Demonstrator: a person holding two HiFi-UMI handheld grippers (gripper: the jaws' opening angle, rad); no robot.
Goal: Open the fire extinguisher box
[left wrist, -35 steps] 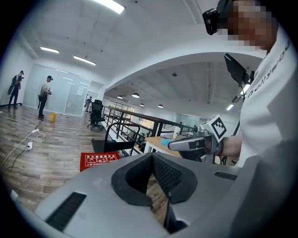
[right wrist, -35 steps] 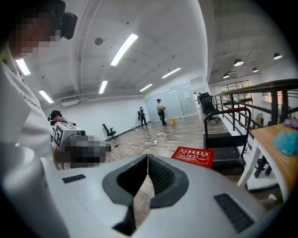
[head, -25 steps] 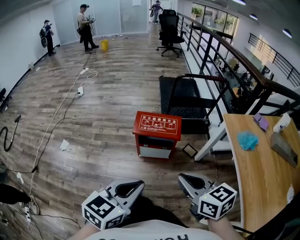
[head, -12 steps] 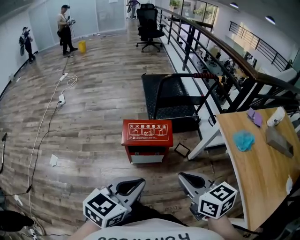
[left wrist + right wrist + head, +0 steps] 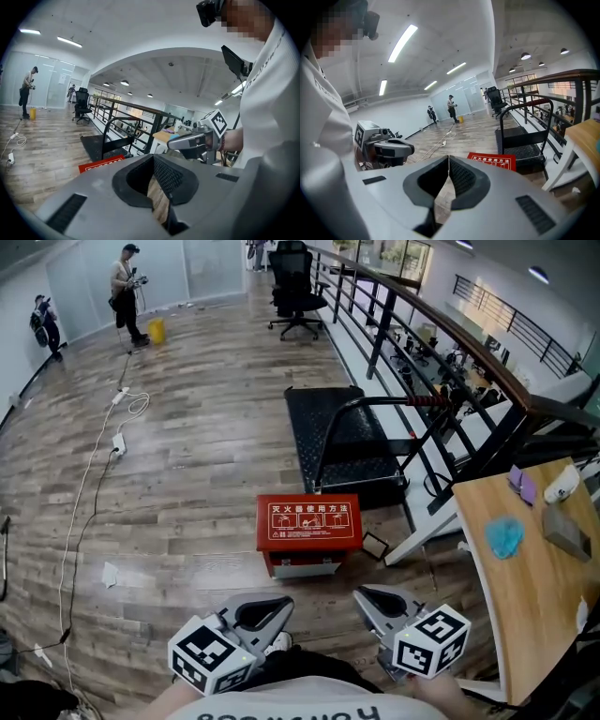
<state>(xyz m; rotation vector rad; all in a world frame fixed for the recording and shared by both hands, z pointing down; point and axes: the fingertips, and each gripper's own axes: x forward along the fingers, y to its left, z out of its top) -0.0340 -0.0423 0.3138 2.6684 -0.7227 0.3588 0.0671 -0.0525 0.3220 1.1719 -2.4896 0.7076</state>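
Left claw point(image 5: 153, 156) is pressed together with nothing pinched in it, held low in front of the person and pointing out over the wooden floor point(image 5: 187, 474). Off to the far left a white cable point(image 5: 98, 465) trails across the boards, a scrap of paper point(image 5: 111, 575) lies near it, and two people point(image 5: 127, 292) stand at the back wall beside a yellow bucket point(image 5: 156, 331). In the middle, ahead of both claws and well apart from them, the red fire extinguisher box point(image 5: 309, 521) stands on the floor with its lid down, white print showing on top. Behind it sits a black platform cart point(image 5: 352, 442) with its handle upright, and farther back a black office chair point(image 5: 292, 287). A small black square frame point(image 5: 377, 546) lies on the floor just beside the box's right corner. Right claw point(image 5: 448, 158) is pressed together too, empty, level with the left one and aimed at the box's right side. A dark railing point(image 5: 441, 324) runs along the right, and the wooden desk point(image 5: 534, 615) at the right edge carries a blue fluffy thing point(image 5: 504, 537), a purple item point(image 5: 521, 484) and a grey object point(image 5: 565, 531).
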